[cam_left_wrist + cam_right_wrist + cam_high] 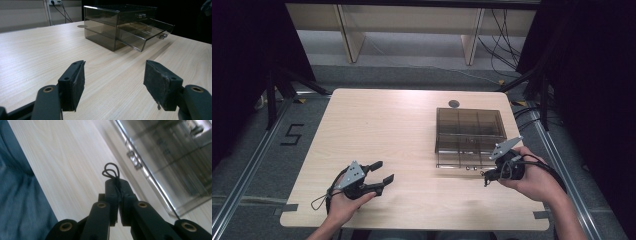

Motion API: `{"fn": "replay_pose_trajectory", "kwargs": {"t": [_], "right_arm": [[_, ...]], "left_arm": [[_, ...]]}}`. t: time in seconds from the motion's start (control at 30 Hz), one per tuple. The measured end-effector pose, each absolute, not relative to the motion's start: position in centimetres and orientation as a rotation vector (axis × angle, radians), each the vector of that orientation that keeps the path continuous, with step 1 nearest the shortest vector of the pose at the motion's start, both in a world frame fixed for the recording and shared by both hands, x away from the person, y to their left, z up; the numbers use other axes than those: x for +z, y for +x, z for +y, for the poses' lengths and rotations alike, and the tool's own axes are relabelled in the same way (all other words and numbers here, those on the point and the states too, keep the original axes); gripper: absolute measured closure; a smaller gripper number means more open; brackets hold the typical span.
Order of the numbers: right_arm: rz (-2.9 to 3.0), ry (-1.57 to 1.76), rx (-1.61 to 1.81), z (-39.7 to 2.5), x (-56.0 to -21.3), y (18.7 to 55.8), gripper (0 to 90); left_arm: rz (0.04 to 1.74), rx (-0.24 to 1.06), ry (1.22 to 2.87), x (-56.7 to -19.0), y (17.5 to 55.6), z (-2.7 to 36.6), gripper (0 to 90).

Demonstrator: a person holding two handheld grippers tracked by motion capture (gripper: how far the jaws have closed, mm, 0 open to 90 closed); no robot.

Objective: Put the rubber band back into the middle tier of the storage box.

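Note:
A smoky clear drawer box stands on the right half of the table, its lowest drawer pulled out toward me. In the left gripper view the box is ahead, with the open drawer sticking out to the right. My left gripper rests low at the front left, open and holding nothing. My right gripper hovers just in front of the open drawer, shut on a thin black looped cord that pokes out past the jaw tips. The drawer's small handle lies close beyond.
The light wooden table has a round grommet behind the box. Black frame legs and cables stand on the floor at both sides. A blue garment lies below the table's front edge.

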State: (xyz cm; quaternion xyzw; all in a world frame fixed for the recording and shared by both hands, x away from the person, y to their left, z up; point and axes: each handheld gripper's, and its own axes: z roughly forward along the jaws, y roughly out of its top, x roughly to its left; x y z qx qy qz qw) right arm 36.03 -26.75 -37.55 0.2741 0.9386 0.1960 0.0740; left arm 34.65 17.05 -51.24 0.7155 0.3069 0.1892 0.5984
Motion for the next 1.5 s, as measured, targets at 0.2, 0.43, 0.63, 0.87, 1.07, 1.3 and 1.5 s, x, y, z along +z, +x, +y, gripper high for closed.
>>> {"fn": "replay_pose_trajectory", "kwargs": {"t": [0.2,0.43,0.63,0.87,1.07,1.3,1.5], "right_arm": [[2.924,0.804,0.368,-26.7,-37.8,36.6,87.9],[3.032,0.829,0.166,-26.9,-38.2,37.3,87.7],[3.053,0.865,0.022,-27.6,-38.6,38.3,87.9],[3.065,0.924,-0.048,-27.7,-39.2,38.8,88.1],[3.092,0.931,-0.083,-27.2,-39.8,38.8,88.1],[3.092,0.959,-0.123,-26.9,-40.0,39.3,88.1],[3.086,0.966,-0.128,-26.6,-39.9,39.8,88.1]], "left_arm": [[0.729,0.441,1.671,-51.4,34.7,17.1,32.8],[0.726,0.444,1.671,-51.6,34.7,16.9,32.6],[0.725,0.446,1.672,-51.8,34.8,16.8,32.4],[0.721,0.467,1.670,-51.9,34.7,16.9,32.3],[0.721,0.466,1.662,-52.1,34.8,16.8,31.8],[0.712,0.467,1.669,-52.2,34.7,16.6,31.7],[0.704,0.468,1.675,-52.2,34.6,16.6,31.8]]}}
